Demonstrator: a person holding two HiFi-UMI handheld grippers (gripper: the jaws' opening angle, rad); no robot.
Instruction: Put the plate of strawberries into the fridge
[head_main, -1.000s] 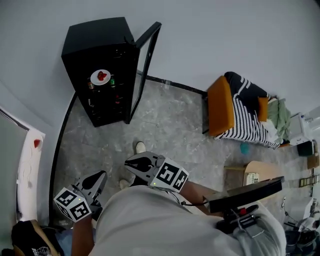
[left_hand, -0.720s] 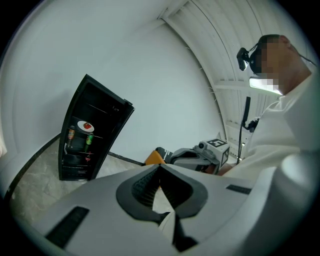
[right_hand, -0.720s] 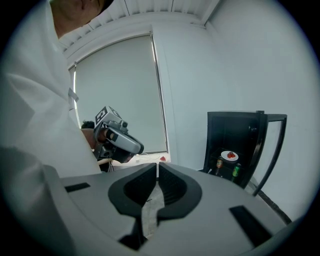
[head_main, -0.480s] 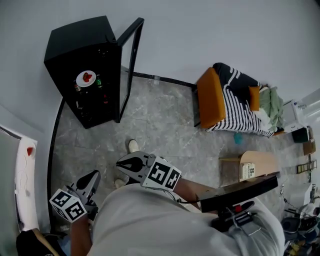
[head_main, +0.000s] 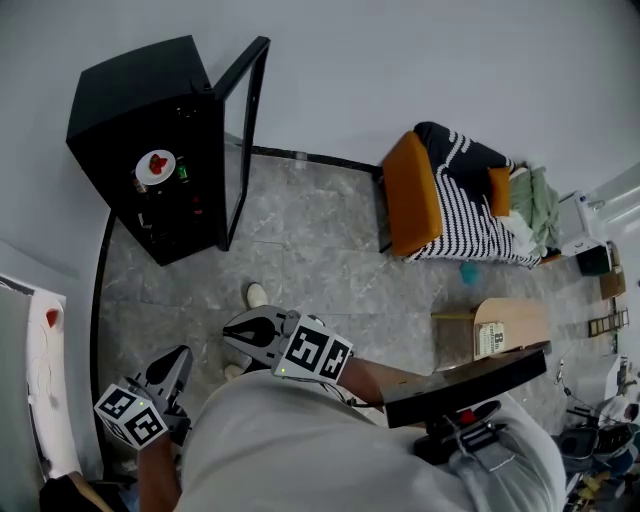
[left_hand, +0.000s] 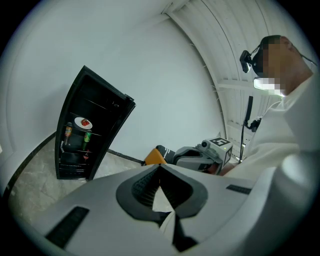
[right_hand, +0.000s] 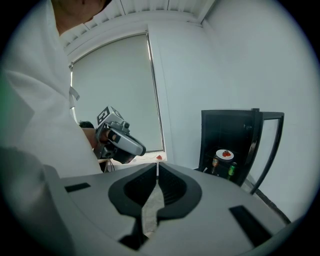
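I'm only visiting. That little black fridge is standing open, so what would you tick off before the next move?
1. Plate of strawberries inside the fridge: ok.
2. Left gripper free, jaws together with nothing between them: ok.
3. Right gripper free, jaws together with nothing between them: ok.
4. Fridge door closed: not ok, it stands wide open.
5. Bottle and green can beside the plate upright: ok.
6. Plate far enough back for the door to clear it: cannot tell.
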